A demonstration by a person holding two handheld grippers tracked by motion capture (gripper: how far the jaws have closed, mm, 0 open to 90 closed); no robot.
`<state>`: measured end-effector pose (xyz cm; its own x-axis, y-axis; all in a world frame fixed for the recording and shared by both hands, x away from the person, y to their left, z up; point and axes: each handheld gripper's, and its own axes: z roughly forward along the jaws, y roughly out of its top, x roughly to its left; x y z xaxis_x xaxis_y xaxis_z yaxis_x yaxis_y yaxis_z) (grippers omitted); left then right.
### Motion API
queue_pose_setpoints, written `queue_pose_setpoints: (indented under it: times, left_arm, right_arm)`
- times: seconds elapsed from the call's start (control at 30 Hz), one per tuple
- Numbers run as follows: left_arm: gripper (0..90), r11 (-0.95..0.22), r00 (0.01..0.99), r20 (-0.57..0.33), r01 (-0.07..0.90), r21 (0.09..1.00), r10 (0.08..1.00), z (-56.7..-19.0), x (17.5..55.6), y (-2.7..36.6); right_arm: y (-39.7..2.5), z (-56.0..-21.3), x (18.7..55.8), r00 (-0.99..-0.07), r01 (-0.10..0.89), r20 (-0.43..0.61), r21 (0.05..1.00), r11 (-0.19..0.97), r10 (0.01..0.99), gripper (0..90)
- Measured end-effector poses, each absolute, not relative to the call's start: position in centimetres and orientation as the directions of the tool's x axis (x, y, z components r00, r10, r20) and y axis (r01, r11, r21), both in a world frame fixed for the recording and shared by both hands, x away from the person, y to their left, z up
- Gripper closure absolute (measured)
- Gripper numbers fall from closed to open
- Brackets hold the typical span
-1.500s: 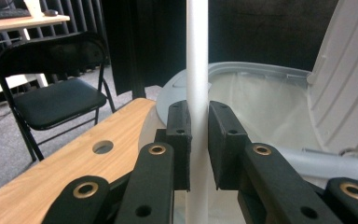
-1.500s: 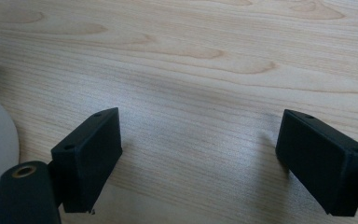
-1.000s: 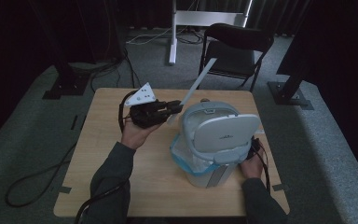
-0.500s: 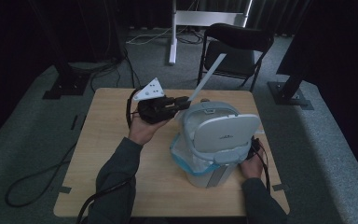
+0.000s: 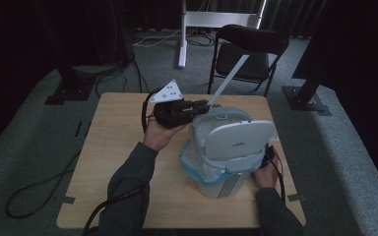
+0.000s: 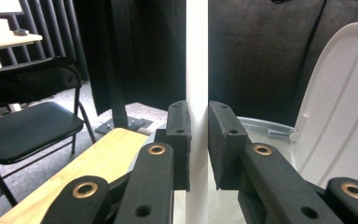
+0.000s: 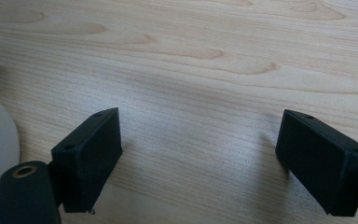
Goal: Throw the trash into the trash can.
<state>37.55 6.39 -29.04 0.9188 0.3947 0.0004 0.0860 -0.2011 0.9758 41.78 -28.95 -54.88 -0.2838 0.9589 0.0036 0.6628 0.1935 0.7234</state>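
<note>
A white lidded bin (image 5: 222, 183) with a blue-edged liner (image 5: 191, 166) stands on the wooden table (image 5: 123, 147), its lid (image 5: 236, 137) raised upright. My left gripper (image 5: 204, 104) hovers at the bin's back left rim, shut on a long white strip (image 5: 229, 78) that slants up and away. In the left gripper view the strip (image 6: 196, 70) runs vertically between the pads of the left gripper (image 6: 198, 140), with the lid (image 6: 335, 93) to the right. My right gripper (image 5: 268, 155) sits low beside the bin's right side. It stands open over bare table (image 7: 191, 46), the right gripper (image 7: 198, 158) holding nothing.
A black folding chair (image 5: 251, 44) stands just beyond the table's far edge, next to a white stand (image 5: 182, 34). Cables trail on the grey floor at left (image 5: 34, 187). Dark stand bases (image 5: 305, 98) flank the table.
My left gripper has carried the white strip to the right, from over the open table to the bin's rim. The right gripper and the bin have stayed put.
</note>
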Motion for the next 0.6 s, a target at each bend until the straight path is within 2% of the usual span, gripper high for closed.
queue_pose_setpoints:
  times: [0.6]
  left_arm:
    - [78.7, -0.197, 0.934, -0.005, 0.080, 0.977, 0.357, -29.0, 37.4, 4.7]
  right_arm:
    - [-28.9, -54.9, 41.8, -0.286, 0.662, 0.003, 0.724, 0.195, 0.958, 13.2]
